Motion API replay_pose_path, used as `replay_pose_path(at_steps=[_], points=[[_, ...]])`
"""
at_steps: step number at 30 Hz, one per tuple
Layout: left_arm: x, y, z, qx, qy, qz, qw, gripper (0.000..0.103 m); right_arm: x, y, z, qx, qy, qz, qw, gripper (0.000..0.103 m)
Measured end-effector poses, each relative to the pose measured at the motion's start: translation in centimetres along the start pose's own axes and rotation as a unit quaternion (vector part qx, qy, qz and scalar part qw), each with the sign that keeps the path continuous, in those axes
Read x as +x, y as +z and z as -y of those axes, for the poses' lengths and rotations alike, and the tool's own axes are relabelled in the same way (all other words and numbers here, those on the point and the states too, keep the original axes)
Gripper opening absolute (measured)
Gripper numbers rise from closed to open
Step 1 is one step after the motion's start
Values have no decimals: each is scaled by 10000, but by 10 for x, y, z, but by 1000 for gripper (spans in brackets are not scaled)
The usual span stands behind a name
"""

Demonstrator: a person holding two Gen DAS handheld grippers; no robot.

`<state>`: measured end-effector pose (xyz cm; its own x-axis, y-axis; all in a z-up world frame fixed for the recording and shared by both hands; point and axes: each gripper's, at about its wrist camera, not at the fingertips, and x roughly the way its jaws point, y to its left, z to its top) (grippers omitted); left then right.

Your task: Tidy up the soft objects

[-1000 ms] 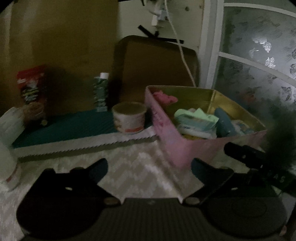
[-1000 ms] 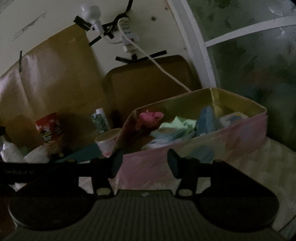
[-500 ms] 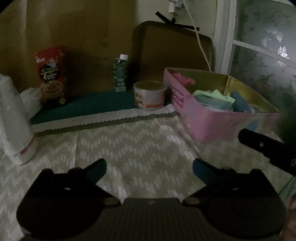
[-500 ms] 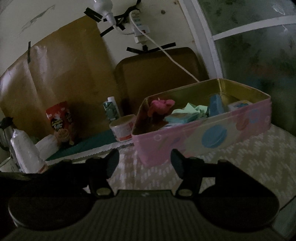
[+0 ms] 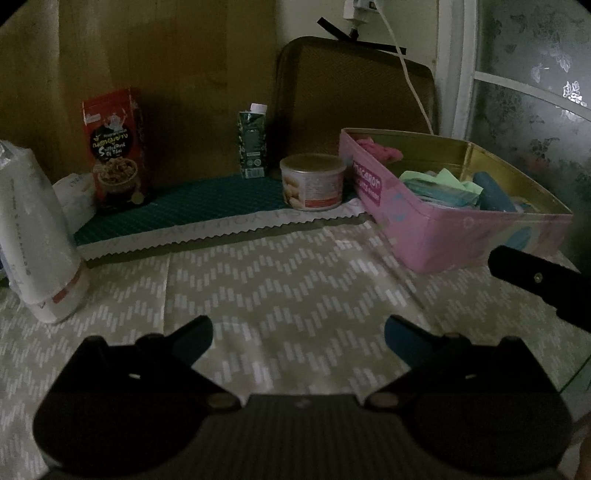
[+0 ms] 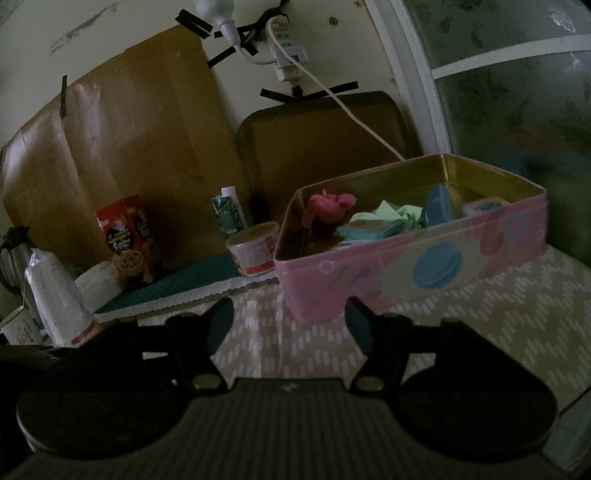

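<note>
Both tools, left (image 5: 298, 338) and right (image 6: 290, 321), agape, empty; pink tin (image 6: 406, 273) of crumpled pastel soft things (image 6: 397, 214).

Dim room from my feeds: cream wall (image 6: 155, 33), brown paper (image 6: 122, 147) taped on it, frosted floral window (image 5: 535, 96) at right, chevron-cloth desk (image 5: 295, 280).

Right gripper (image 6: 290, 326) low in frame, jaws apart and just been widening, nothing between them. Centre right: pink rectangular tin (image 6: 417, 266) on chevron tablecloth (image 6: 491, 314), holding a pink plush toy (image 6: 328, 206), green cloth (image 6: 400, 214), blue packs. Left of it, round snack can (image 6: 253, 253).
</note>
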<state>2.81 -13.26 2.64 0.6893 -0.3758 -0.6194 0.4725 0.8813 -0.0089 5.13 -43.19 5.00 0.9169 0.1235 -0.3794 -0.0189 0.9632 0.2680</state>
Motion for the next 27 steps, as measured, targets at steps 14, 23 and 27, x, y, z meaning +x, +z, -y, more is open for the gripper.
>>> replay_pose_path(at_steps=[14, 23, 27], points=[[-6, -1, 1, 9, -33, 138, 9999, 103, -6, -1, 2, 25, -109, 148, 9998, 75], [-23, 1, 6, 162, 190, 550, 9982, 103, -8, 0, 2, 38, -269, 272, 9993, 86], [-25, 2, 5, 117, 248, 559, 9981, 103, -7, -1, 3, 43, -258, 264, 9993, 87]])
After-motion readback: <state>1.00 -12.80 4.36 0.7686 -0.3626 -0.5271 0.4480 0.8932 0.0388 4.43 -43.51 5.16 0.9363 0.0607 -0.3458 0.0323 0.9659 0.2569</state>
